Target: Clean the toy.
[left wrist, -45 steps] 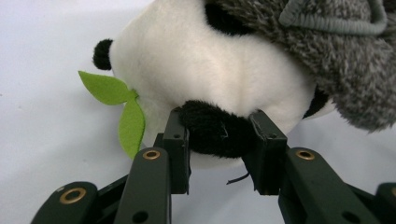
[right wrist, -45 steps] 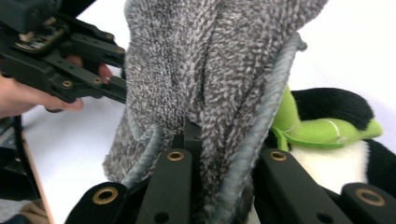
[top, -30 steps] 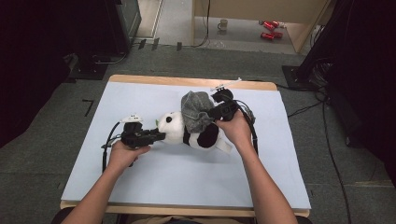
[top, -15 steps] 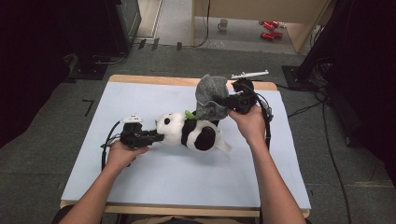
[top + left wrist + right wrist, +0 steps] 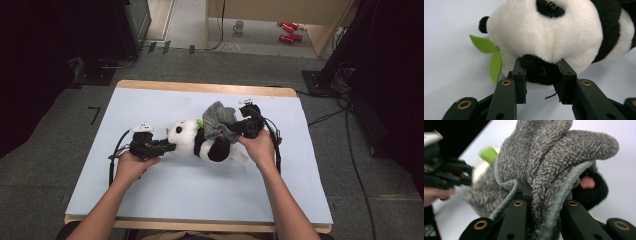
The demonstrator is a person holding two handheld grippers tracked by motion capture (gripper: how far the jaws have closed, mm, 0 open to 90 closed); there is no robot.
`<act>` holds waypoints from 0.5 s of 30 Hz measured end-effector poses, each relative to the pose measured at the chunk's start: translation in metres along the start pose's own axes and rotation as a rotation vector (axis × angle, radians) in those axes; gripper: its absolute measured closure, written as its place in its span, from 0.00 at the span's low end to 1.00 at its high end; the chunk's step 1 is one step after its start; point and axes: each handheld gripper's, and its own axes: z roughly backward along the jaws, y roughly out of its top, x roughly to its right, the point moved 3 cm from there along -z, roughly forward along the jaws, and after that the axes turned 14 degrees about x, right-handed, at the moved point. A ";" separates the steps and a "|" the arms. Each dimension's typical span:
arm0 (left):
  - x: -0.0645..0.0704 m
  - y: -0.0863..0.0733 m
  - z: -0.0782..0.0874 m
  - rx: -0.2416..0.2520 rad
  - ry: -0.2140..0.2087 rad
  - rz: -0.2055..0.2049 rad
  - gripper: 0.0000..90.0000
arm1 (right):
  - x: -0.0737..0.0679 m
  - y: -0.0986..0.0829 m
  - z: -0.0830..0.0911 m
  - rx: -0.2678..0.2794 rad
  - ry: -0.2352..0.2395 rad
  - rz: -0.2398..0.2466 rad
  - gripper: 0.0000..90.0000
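Observation:
A black and white panda plush (image 5: 200,142) lies on its side in the middle of the table, head to the left. My left gripper (image 5: 167,146) is shut on its black ear (image 5: 537,71); green felt leaves (image 5: 490,56) stick out beside the head. A grey knitted cloth (image 5: 217,119) is bunched over the panda's back end. My right gripper (image 5: 235,129) is shut on this cloth (image 5: 544,177), whose folds run down between the jaws. A black paw with a pink pad (image 5: 587,183) shows behind it.
The pale blue table cover (image 5: 190,195) has free room in front of and around the plush. A wooden table edge (image 5: 205,87) runs along the back. Cables (image 5: 272,140) trail from both grippers. On the floor beyond stand a mug (image 5: 239,26) and red items (image 5: 287,32).
My right gripper lifted the grey cloth up and to the back right, then came down and left again, bunching it over the panda's rear. The left gripper stayed on the ear.

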 end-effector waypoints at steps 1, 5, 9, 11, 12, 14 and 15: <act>0.000 0.000 0.000 -0.001 0.000 0.000 0.74 | 0.001 -0.004 -0.001 -0.003 -0.012 0.010 0.89; 0.001 0.000 0.000 -0.004 0.002 -0.005 0.74 | 0.005 -0.017 0.002 0.005 -0.026 0.033 0.89; 0.000 0.000 -0.002 -0.003 0.009 -0.001 0.74 | 0.007 -0.028 0.007 0.021 -0.048 0.058 0.89; 0.000 -0.001 -0.002 -0.005 0.010 0.000 0.74 | 0.008 -0.033 0.010 0.030 -0.048 0.061 0.89; 0.000 -0.001 -0.002 -0.007 0.010 0.001 0.74 | 0.009 -0.035 0.011 0.034 -0.052 0.063 0.89; 0.000 -0.001 -0.002 -0.010 0.010 -0.003 0.74 | 0.011 -0.040 0.014 0.039 -0.054 0.067 0.89; 0.000 -0.001 -0.002 -0.011 0.010 -0.001 0.74 | 0.012 -0.042 0.016 0.039 -0.053 0.065 0.89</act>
